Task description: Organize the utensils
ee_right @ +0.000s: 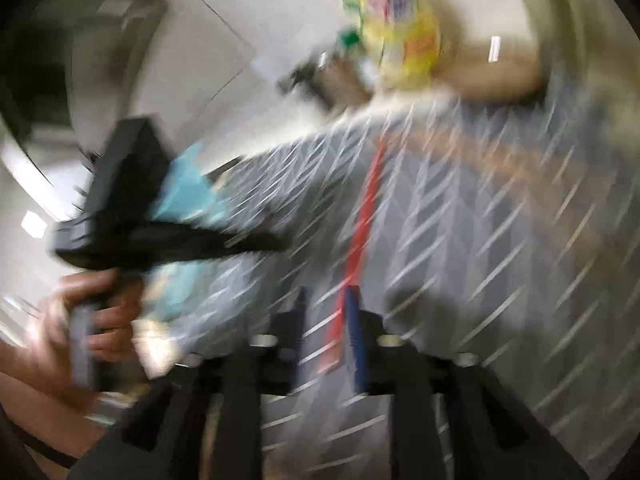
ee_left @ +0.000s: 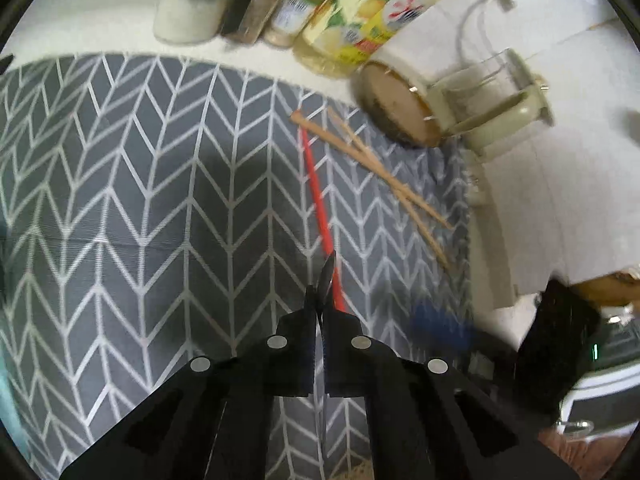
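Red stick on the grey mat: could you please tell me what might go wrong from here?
The left tool is shut at the near end of the red stick, but a pinch cannot be confirmed; it might slip or pivot when lifted.
The right tool stands open around the same stick in a blurred view, so it may snag it.
The wooden chopsticks lie close by; a swinging stick could knock them off the mat.
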Motion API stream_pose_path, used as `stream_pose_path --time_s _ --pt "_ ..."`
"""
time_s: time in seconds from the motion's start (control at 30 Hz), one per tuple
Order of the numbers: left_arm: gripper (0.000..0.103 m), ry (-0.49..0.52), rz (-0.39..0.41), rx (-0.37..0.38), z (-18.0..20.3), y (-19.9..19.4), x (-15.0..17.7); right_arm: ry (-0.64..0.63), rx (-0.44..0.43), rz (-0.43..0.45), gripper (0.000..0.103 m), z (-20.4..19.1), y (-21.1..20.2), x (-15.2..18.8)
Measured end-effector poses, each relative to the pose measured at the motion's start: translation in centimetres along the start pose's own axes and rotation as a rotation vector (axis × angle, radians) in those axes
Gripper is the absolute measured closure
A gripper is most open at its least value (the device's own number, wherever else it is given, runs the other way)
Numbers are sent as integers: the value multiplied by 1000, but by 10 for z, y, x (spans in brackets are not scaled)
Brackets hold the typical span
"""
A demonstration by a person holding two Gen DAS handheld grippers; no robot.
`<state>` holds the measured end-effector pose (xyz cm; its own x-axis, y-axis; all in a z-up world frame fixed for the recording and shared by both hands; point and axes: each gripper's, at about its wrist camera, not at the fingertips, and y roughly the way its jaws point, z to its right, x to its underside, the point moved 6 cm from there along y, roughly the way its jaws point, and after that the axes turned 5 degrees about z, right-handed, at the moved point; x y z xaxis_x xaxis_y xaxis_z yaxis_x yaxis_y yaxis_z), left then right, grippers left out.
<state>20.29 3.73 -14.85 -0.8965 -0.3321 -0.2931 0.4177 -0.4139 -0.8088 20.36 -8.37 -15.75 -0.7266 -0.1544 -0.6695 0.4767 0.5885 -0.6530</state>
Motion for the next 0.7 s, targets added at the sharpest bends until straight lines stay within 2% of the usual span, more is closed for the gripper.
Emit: stream_pose_path --time_s 0.07,0.2,0.27,0.33,0.37,0.43,0.47,0.5,0.57,0.7 --pt "100 5 11 -2 1 -9 2 -141 82 47 56 9 8 -20" --pt "100 -7 34 -3 1 -27 5 -378 164 -4 57 29 49 -44" --pt "100 -11 43 2 0 -35 6 -443 174 -32 58 36 67 -49" --pt "100 -12 54 -6 1 -41 8 -501 163 -77 63 37 88 -52" --pt "100 -16 58 -5 1 -43 8 -522 155 -97 69 35 94 -51" --pt "100 -17 66 -8 2 -48 10 -588 158 -109 70 31 106 -51" --pt "100 -16 70 -6 1 -50 10 -586 148 -111 71 30 107 -53" --pt "100 -17 75 -4 3 -51 10 -570 144 -118 76 31 108 -55" --pt "100 -12 88 -2 6 -57 10 -547 165 -125 94 34 106 -63" --pt "100 14 125 21 14 -76 9 -440 133 -79 96 29 79 -71"
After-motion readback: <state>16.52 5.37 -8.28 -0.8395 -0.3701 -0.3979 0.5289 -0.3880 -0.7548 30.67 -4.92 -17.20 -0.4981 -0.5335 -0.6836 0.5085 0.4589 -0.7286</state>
